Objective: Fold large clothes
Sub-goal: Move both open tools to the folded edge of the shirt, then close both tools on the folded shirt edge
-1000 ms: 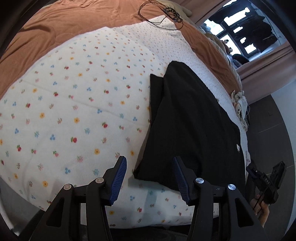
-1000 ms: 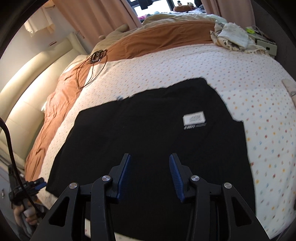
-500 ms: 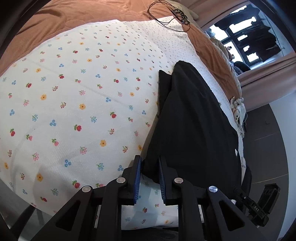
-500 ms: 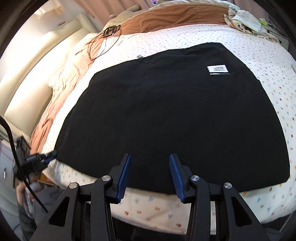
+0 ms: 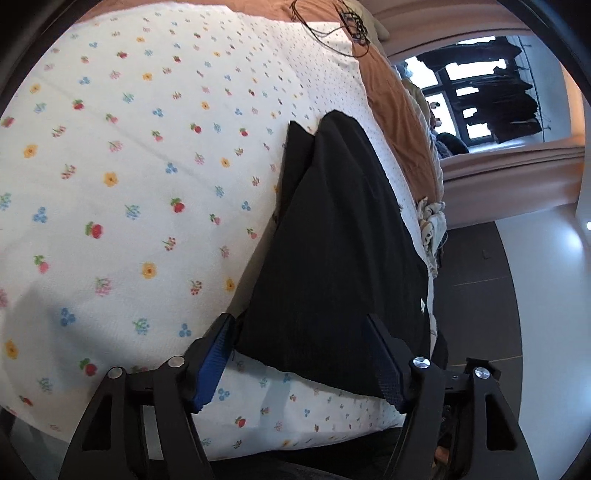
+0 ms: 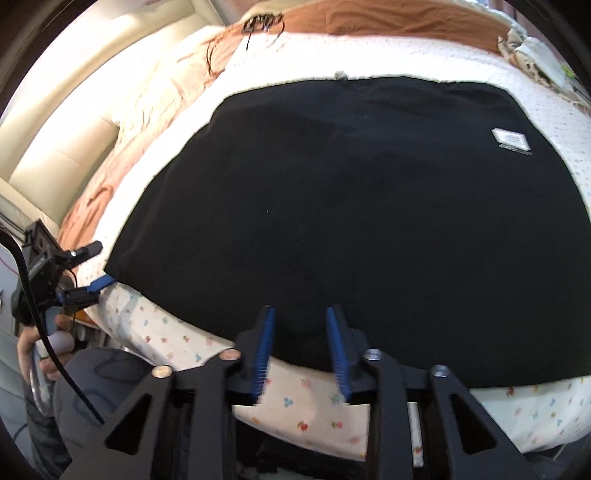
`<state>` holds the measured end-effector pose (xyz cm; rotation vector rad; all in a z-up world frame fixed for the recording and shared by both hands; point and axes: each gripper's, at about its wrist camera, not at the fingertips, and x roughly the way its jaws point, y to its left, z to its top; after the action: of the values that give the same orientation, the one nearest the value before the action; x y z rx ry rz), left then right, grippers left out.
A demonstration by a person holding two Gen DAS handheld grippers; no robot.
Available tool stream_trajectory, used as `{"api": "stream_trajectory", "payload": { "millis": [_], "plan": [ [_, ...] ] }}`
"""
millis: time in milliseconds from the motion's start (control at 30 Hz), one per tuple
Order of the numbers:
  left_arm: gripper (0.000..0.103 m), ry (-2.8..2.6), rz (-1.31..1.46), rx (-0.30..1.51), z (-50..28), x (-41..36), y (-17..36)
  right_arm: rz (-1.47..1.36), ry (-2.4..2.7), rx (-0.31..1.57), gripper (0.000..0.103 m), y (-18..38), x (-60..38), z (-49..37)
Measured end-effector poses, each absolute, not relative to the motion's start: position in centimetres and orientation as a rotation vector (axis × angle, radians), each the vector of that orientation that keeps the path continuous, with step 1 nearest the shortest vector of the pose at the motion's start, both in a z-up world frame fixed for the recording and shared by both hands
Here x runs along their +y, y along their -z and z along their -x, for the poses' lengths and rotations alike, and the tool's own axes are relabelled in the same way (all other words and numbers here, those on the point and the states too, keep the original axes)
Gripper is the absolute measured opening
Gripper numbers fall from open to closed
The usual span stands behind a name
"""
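Observation:
A large black garment (image 5: 332,240) lies flat on the floral bedsheet (image 5: 129,184); in the right wrist view it (image 6: 351,214) fills the middle, with a white label (image 6: 511,139) near its far right. My left gripper (image 5: 301,356) is open, its jaws straddling the garment's near-left corner at the bed edge. It also shows in the right wrist view (image 6: 86,267) at that corner. My right gripper (image 6: 300,350) is open with its jaws narrowed on either side of the garment's near hem; they do not pinch the cloth.
A brown blanket (image 6: 388,22) covers the far side of the bed, with black cables (image 6: 258,26) on it. A pile of pale clothes (image 6: 535,55) sits at the far right. Dark floor (image 5: 480,277) and a window (image 5: 480,103) lie beyond the bed.
My left gripper shut at the garment's corner half a second ago and has opened wide again. My right gripper dropped to the near hem and its jaws narrowed.

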<state>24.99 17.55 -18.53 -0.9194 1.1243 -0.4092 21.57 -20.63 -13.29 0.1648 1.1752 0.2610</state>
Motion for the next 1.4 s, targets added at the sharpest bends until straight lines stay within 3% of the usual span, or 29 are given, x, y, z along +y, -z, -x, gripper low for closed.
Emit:
{"api": "stream_trajectory", "payload": {
  "millis": [133,467,1400],
  "plan": [
    [0.059,0.416,0.931,1.151,-25.8,16.8,18.9,-0.152,-0.22,1.207,0.013,14.2,-20.3,-23.2],
    [0.035,0.343,0.936,1.145,-27.0,16.8,19.3,-0.109,-0.145,1.182,0.012,13.7,-21.6,-28.3],
    [0.026,0.158,0.856,1.199,-28.3,14.6,18.4,-0.224,-0.111,1.118,0.01,14.4,-26.8,-45.2]
  ]
}}
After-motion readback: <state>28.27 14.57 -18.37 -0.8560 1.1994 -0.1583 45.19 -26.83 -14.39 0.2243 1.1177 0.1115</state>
